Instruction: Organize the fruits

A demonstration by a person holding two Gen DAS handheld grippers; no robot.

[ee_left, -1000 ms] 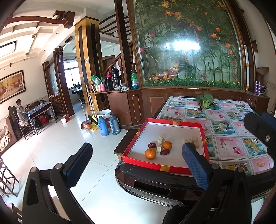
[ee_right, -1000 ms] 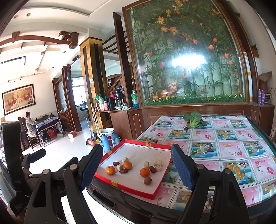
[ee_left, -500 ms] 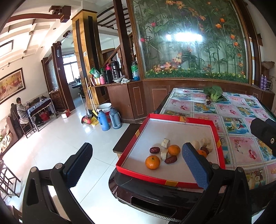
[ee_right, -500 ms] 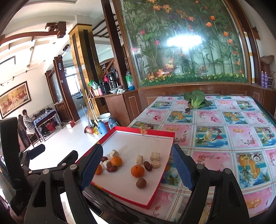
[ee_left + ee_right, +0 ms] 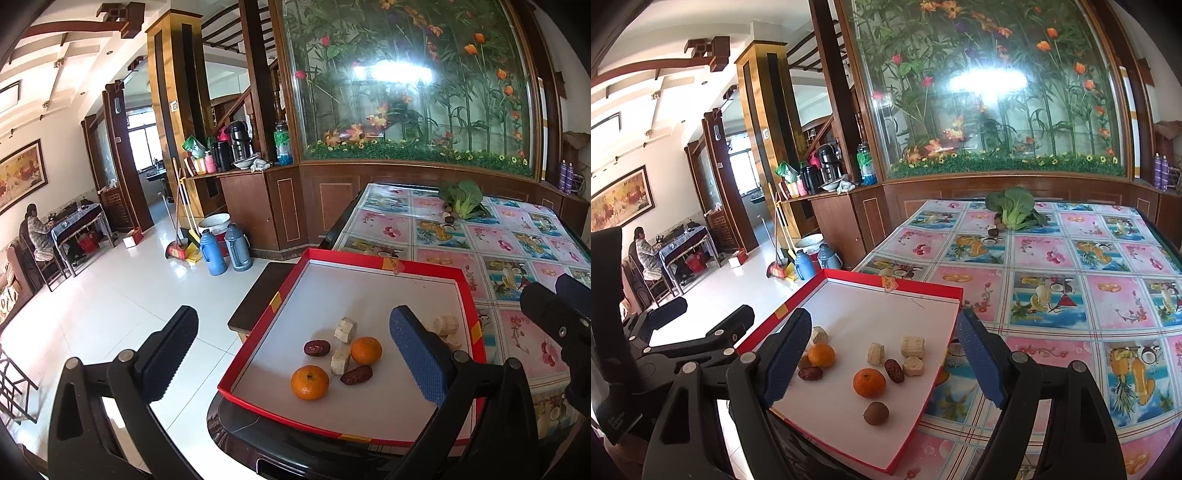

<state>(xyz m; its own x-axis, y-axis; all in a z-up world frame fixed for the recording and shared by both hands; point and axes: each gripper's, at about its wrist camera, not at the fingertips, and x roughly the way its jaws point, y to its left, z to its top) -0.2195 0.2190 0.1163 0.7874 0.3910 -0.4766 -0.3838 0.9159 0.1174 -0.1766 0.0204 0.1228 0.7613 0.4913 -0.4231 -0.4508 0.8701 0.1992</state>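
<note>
Now, left view: you've closed in on tray (image 5: 373,260); fruit larger than second ago, so approach nearly done. Left gripper (image 5: 291,354) jaws apart, empty. Orange (image 5: 309,382) lower centre of frame, between fingers, not touched.
Right view: tray nearer too. Right gripper (image 5: 882,360) wide, empty. Orange (image 5: 869,383) centre-low, between fingers; brown fruit (image 5: 876,413) just below.

Both grippers are black plastic frames (silver screw heads at the joints) with textured blue-padded fingers (image 5: 785,356).
</note>
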